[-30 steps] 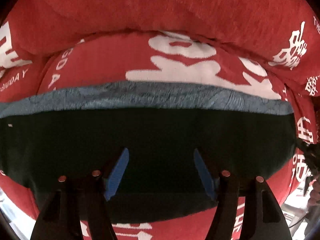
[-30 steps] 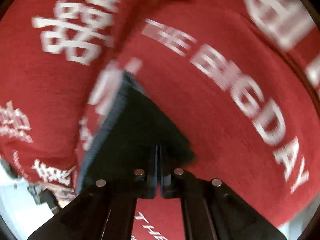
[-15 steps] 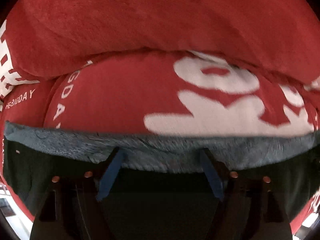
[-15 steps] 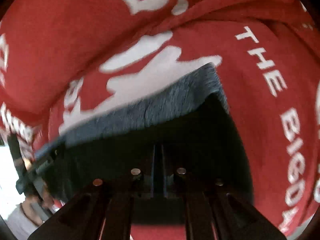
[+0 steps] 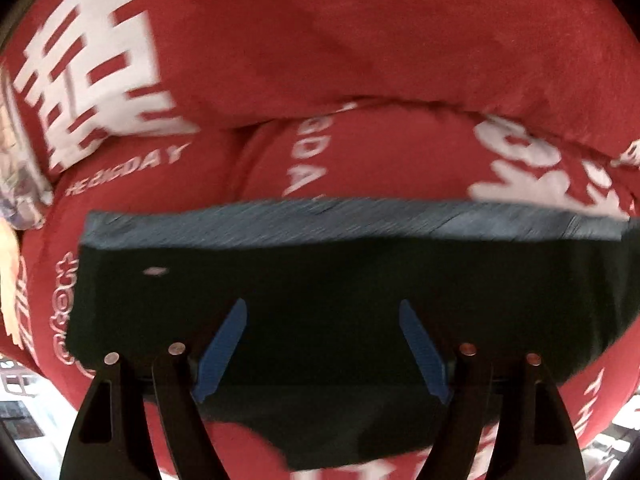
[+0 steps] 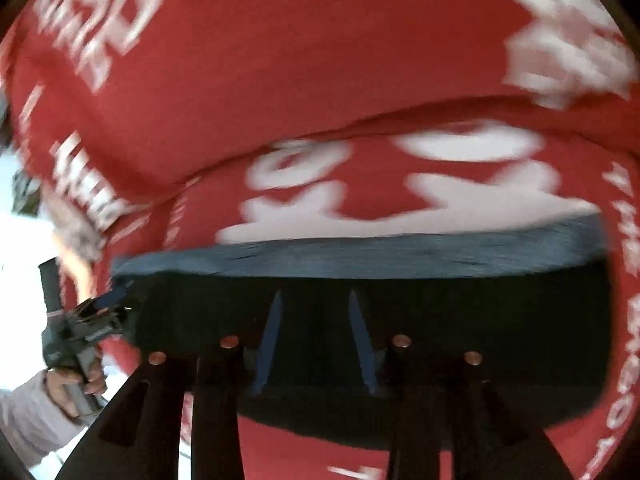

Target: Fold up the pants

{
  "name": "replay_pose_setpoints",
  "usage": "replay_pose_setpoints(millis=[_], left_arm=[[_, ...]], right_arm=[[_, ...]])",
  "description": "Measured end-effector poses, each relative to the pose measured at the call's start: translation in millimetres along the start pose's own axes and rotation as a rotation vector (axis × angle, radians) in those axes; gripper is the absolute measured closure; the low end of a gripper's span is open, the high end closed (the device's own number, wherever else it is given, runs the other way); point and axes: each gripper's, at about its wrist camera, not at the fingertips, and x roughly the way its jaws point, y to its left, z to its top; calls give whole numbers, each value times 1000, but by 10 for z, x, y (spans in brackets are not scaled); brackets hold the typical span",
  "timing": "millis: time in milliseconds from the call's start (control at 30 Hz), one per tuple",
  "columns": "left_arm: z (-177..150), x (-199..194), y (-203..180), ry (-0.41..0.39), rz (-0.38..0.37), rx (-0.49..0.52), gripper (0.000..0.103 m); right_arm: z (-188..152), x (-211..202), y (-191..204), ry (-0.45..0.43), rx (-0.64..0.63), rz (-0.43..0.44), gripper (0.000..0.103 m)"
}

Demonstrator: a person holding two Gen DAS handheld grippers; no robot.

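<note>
The folded pants [image 5: 340, 292] are dark, nearly black, with a blue-grey far edge, lying on a red cover with white lettering. My left gripper [image 5: 322, 308] is open and empty, its blue pads spread just above the pants. In the right wrist view the pants [image 6: 440, 304] fill the lower middle. My right gripper [image 6: 314, 300] is open, its blue pads apart over the pants, holding nothing. The left gripper [image 6: 108, 304] also shows there at the pants' left end, held by a hand.
The red cover [image 5: 360, 60] bulges in soft folds behind the pants, and shows in the right wrist view [image 6: 280, 60] too. A pale floor area [image 6: 24, 264] lies beyond its left edge. A sleeved arm [image 6: 36, 412] sits at lower left.
My right gripper was shut on the pants' edge and has opened, letting go. My left gripper stayed open and drew back from the far edge. Both views swung across the pants.
</note>
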Motion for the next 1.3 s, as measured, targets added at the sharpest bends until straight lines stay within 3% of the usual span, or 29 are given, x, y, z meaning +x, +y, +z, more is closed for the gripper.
replay_pose_setpoints(millis=[167,300,400,500,633,833,1033,1067,1100,1300], left_arm=[[-220,173,677,11,21,-18,23],[-287,260,1320,-12,32,-101,23],[-413,406,1775,4,-3,-190,23],[-584,590,1957,35,-48,-231,23],[-706,571,1895,-39,-48,-187,21],[-790,541,1992,-101,-115,-249,20],[-786,521,1977,-115,-130,-248,20],[-785,517,1986,-114,-134,-249,20],[-782,510,1995,-112,-141,-252,20],[-756,422,2143,-103,-202,-306,20]], right_arm=[[52,618,1093,117,-235,-3,63],[180,1216,2047,200,-388,58,63],[300,1689,2759,239,-519,73,63],[392,2231,3439,289,-618,83,63],[438,2843,4085,353,-678,108,63],[550,3375,4499,389,-720,123,63],[528,3731,4606,504,-723,122,65],[542,3745,4603,518,-705,131,71],[549,3751,4609,540,-685,147,95],[624,3573,4806,520,-680,251,96]])
